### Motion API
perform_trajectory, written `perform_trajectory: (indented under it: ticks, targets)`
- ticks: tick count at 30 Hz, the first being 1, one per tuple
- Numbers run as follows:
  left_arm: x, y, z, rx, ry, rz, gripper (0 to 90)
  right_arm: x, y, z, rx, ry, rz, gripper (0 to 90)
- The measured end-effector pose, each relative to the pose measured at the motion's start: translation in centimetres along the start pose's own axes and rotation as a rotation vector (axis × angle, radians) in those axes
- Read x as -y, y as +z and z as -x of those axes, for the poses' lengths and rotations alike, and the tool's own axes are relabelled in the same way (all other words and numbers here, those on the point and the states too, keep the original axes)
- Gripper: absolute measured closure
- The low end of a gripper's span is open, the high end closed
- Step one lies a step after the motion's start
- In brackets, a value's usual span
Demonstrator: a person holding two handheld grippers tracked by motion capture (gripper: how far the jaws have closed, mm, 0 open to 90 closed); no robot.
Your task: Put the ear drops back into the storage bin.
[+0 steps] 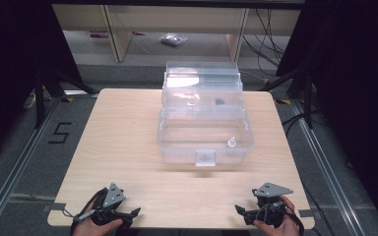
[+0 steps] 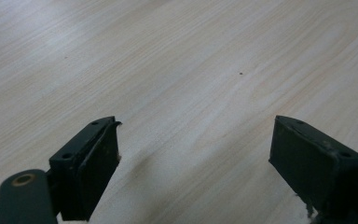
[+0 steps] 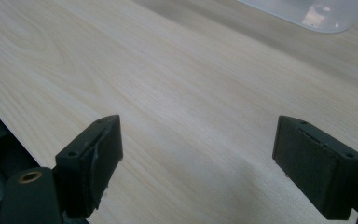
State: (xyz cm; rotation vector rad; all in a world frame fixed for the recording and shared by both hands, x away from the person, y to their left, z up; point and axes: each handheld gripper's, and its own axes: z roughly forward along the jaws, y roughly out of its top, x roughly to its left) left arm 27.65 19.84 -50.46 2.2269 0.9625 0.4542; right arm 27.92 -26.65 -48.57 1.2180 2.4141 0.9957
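Clear plastic box [image 1: 204,132] stood in the middle of the desk [image 1: 123,142], a little toward the far side, with its lid raised at the back and a tray tier visible behind the open lower part. A small pale bottle-like thing [image 1: 231,143] lay inside near the right front corner, and a dark small item [image 1: 218,102] sat in the upper tier; what they were I could not tell. The left gripper [image 1: 128,215] and the right gripper [image 1: 243,211] rested at the near edge, well apart from the box, each with jaws spread wide and holding nothing. In my judgement the risk was the box itself: it looked light and smooth, so a one-sided push could slide it or drop the lid shut. Its latch tab [image 1: 205,158] faced the near side.
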Motion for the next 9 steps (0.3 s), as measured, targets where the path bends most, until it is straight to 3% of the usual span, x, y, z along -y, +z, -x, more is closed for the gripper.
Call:
perform_trajectory:
  ticks: [1,2,3,6,7,9]
  targets:
    - [0.00,0.01,0.00,0.000,0.001,0.000,15.0,-0.04,-0.01,0.14,0.007,-0.019,0.006,16.8]
    - [0.00,0.01,0.00,0.000,0.000,0.000,15.0,0.00,0.05,-0.09,-0.002,0.009,0.002,16.8]
    - [0.00,0.01,0.00,-0.001,0.000,0.000,15.0,-0.04,0.06,0.10,0.003,-0.012,0.007,16.8]
    - [0.00,0.02,-0.01,-0.001,0.000,-0.001,15.1,-0.07,0.02,0.13,0.005,-0.010,0.008,16.8]
    - [0.00,0.03,-0.01,-0.001,0.002,-0.002,15.0,-0.01,0.05,-0.10,0.004,0.019,0.009,16.8]
    - [0.00,0.03,0.01,0.000,0.001,0.000,15.0,-0.03,0.09,0.01,0.004,0.006,0.005,16.8]
